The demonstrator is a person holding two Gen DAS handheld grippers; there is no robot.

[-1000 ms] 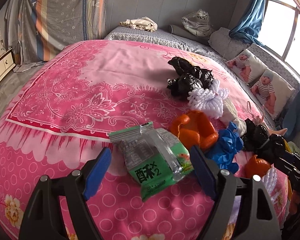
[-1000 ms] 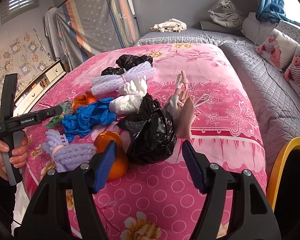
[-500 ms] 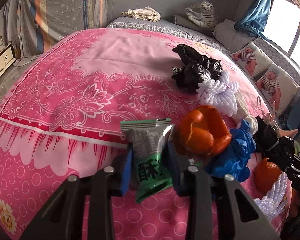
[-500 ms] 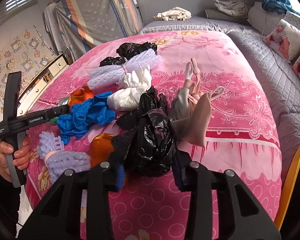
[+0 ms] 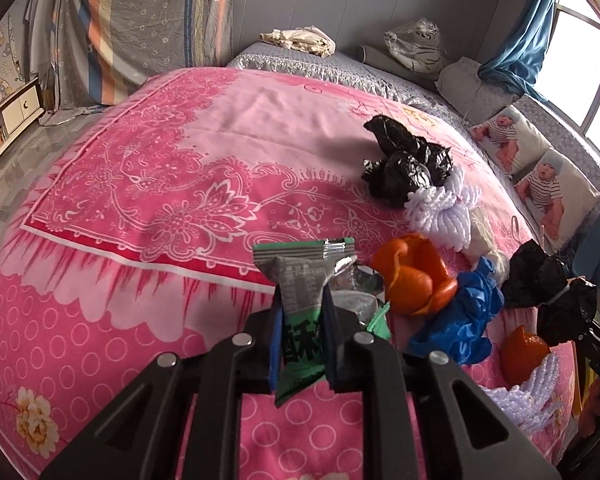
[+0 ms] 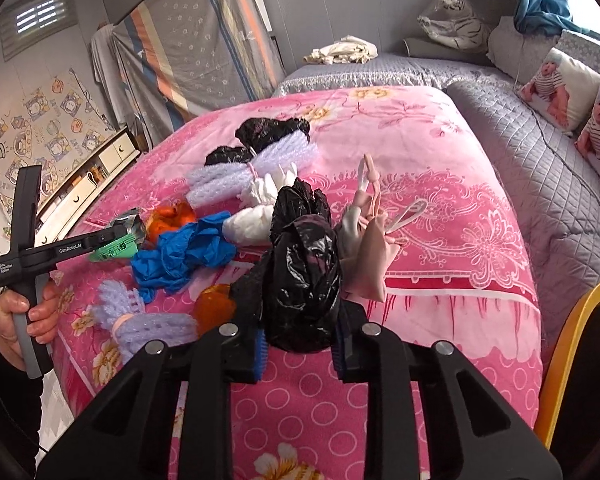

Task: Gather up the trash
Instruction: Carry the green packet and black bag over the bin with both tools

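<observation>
2 grippers, 1 item each: left gripper [image 5: 300, 334] w/ wrapper [image 5: 300, 292], right gripper [image 6: 298, 346] w/ black bag [image 6: 300, 280].

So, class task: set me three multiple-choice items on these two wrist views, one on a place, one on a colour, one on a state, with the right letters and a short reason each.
1. Where does the crumpled blue glove lie?
A. beside the orange peel on the pink blanket
B. on the grey quilt by the pillows
C. on the floor

2. What colour is the snack wrapper in the left tool?
A. red and white
B. green and grey
C. plain yellow

3. What is the state of the right tool?
A. wide open over bare blanket
B. shut on nothing
C. shut on the black plastic bag

Answers:
1 A, the glove touches the peel on the blanket.
2 B, its printed body is green with a grey top.
3 C, both blue pads press the bag's sides.
</observation>
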